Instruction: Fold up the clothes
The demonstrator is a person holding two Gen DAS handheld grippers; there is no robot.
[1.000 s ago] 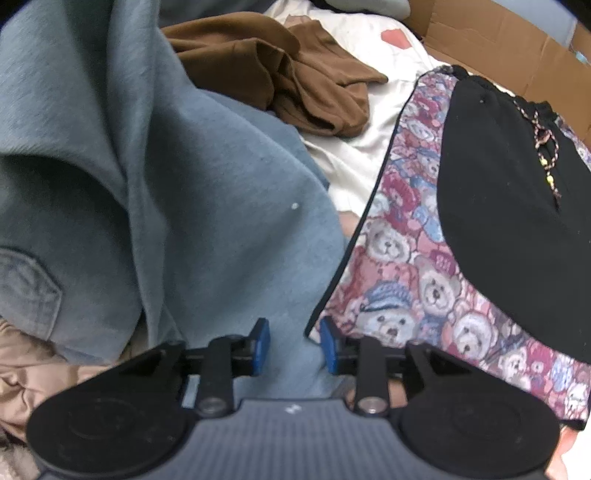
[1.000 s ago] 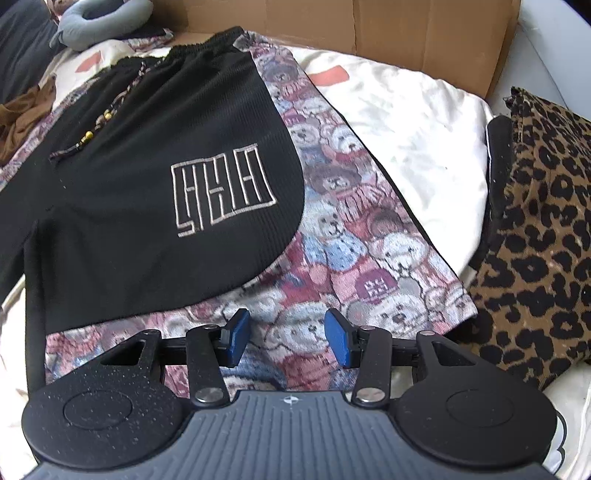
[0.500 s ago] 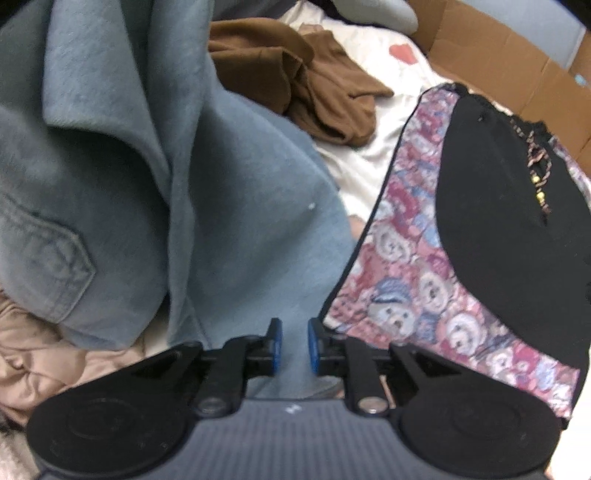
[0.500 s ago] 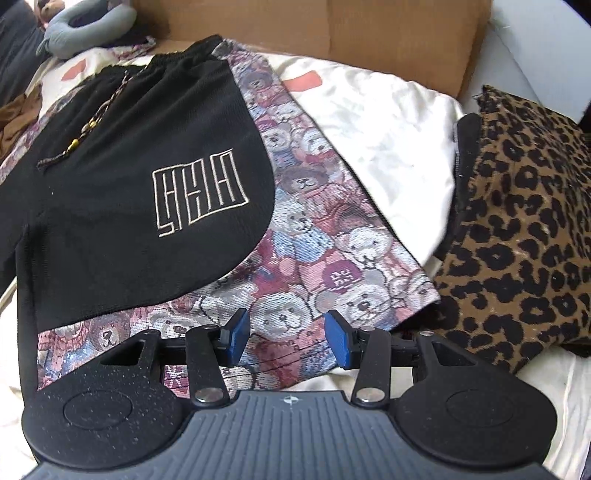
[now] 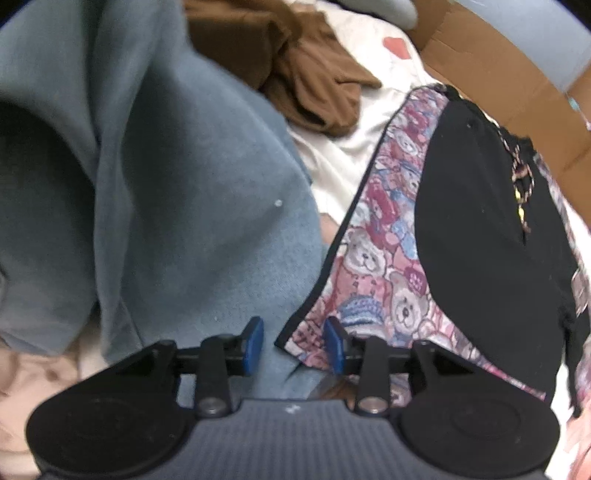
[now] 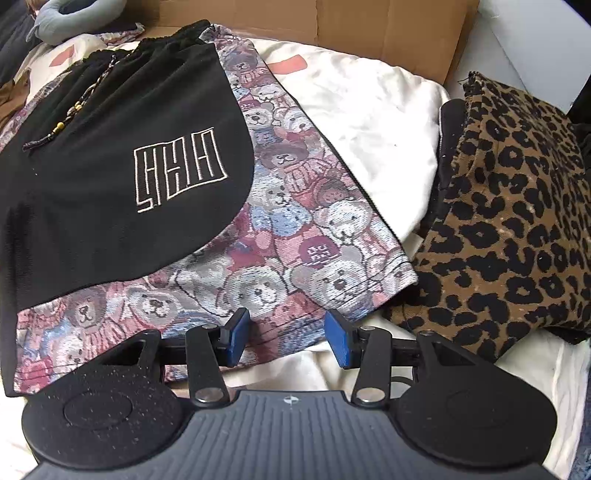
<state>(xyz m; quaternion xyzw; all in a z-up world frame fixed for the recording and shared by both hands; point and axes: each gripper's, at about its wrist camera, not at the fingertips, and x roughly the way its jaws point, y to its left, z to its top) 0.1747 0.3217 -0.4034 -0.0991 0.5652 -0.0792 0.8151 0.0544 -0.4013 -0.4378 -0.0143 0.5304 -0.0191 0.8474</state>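
Observation:
A pair of shorts with a teddy-bear print and a black front panel carrying an outlined logo lies flat on a white sheet. In the left wrist view the shorts fill the right half. My left gripper is open, and the shorts' near left hem corner sits between its blue pads. My right gripper is open too, low over the near right hem, with the hem's edge lying between its fingers. Neither holds cloth.
A blue-grey garment is heaped on the left, a brown garment lies behind it and beige cloth at the lower left. A folded leopard-print piece lies right of the shorts. Cardboard stands along the back.
The left gripper narrowed half a second ago and has opened wider again, now straddling the shorts' hem corner. The right gripper stayed open while its view slid along the hem.

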